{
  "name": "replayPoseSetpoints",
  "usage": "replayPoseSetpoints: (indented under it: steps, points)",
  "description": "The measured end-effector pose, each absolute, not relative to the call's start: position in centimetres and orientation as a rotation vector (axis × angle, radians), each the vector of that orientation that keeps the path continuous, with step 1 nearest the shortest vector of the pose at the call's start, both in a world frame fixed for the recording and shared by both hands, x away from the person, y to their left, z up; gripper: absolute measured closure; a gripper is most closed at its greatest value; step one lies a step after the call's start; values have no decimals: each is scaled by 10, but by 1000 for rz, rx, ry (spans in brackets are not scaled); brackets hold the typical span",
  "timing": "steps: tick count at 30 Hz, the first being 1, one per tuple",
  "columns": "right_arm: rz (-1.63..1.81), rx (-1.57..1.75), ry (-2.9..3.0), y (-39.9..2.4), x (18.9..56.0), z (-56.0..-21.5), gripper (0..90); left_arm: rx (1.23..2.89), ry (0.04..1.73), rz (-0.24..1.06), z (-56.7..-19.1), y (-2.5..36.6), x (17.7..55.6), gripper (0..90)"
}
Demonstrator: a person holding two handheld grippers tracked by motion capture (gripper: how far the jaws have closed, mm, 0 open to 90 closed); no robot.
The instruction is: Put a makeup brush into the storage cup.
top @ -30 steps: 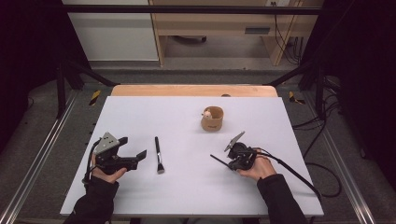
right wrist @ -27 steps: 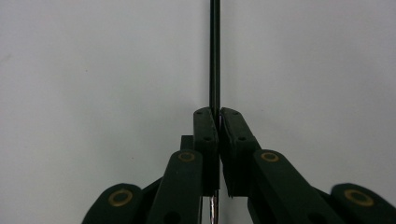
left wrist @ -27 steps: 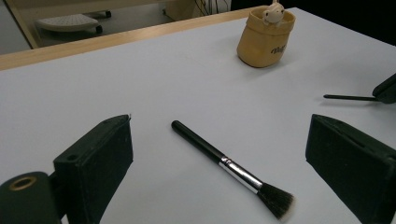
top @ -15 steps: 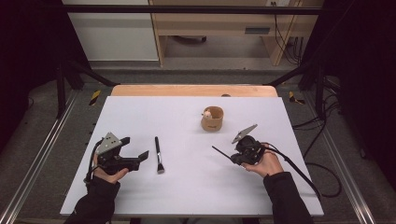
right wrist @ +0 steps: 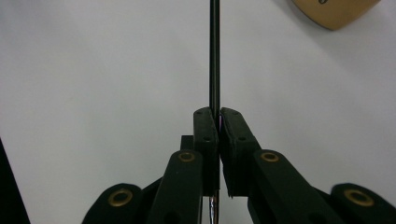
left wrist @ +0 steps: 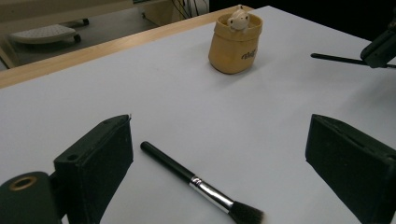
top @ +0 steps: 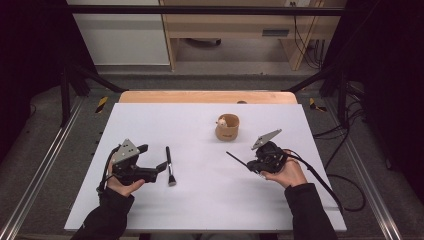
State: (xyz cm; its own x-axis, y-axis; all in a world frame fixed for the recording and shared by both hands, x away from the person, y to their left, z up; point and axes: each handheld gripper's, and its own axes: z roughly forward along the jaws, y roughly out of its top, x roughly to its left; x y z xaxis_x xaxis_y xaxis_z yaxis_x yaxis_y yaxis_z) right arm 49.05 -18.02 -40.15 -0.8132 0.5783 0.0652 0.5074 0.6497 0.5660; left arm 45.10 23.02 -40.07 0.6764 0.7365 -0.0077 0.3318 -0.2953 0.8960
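A makeup brush (top: 170, 165) with a black handle, silver collar and dark bristles lies flat on the white table (top: 200, 210). My left gripper (top: 154, 159) sits just left of it, open; in the left gripper view the brush (left wrist: 187, 175) lies on the table between and ahead of the wide jaws (left wrist: 222, 135). My right gripper (top: 253, 164) is lifted off the table and shut on a thin black brush handle (top: 236, 158) that sticks out toward the upper left. The right gripper view has the pads (right wrist: 218, 114) pinching that handle (right wrist: 214, 56).
A tan cup (top: 227, 128) with a small white figure inside stands at the table's centre back, also as the cup (left wrist: 235, 44) and cup (right wrist: 334, 11). A wooden strip (top: 207, 96) edges the far side. Cables trail off the right edge.
My right gripper has risen and drifted slightly right and back, carrying the thin brush. The left gripper and the brush on the table have stayed put.
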Motion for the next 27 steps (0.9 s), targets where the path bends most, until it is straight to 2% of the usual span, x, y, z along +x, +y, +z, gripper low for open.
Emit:
replayPoseSetpoints:
  steps: [9,27]
  points:
    - [933,878,2736,-182,490,-392,858,1949,769,494,-395,206,455,66]
    - [948,839,2772,-176,490,-397,858,2084,615,503,-386,154,459,76]
